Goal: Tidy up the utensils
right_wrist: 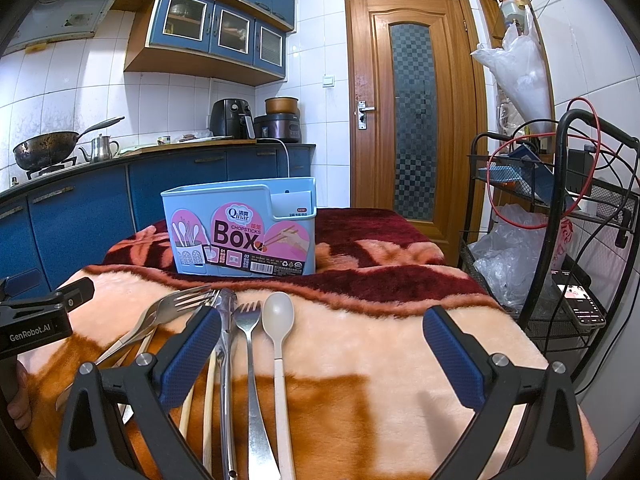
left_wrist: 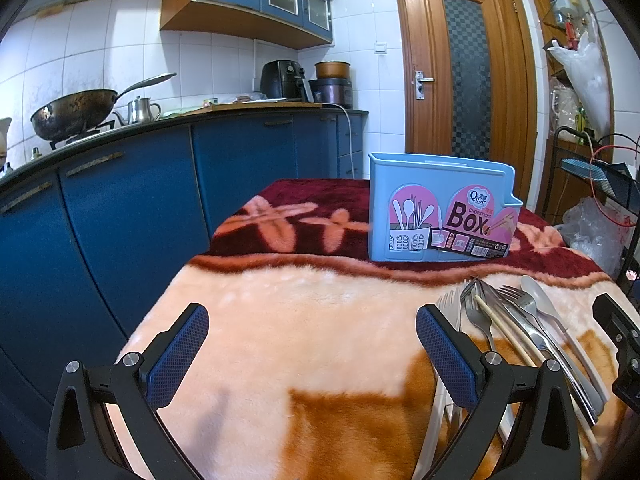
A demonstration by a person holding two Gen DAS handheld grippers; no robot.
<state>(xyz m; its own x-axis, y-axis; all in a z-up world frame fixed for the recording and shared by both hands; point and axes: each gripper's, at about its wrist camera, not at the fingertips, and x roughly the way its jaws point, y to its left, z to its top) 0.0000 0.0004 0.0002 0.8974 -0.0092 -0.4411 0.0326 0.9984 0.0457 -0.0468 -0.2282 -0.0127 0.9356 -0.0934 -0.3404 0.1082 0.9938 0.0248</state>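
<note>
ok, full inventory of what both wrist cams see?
box: 1, light blue with pink label, upright on blanket, far side
forks: at least 3, silver, in pile in front of box
spoon: 1, white, right edge of pile
chopsticks: light wood, count unclear, within pile
blanket: 1, peach, orange and maroon, covers table
wok: 1, dark, on stove at left
kettle: 1, steel, beside wok
air fryer: 1, black, on counter
door: 1, wood, shut
rack: 1, black wire, at right
left tongs: open, empty
right tongs: open, over pile
</note>
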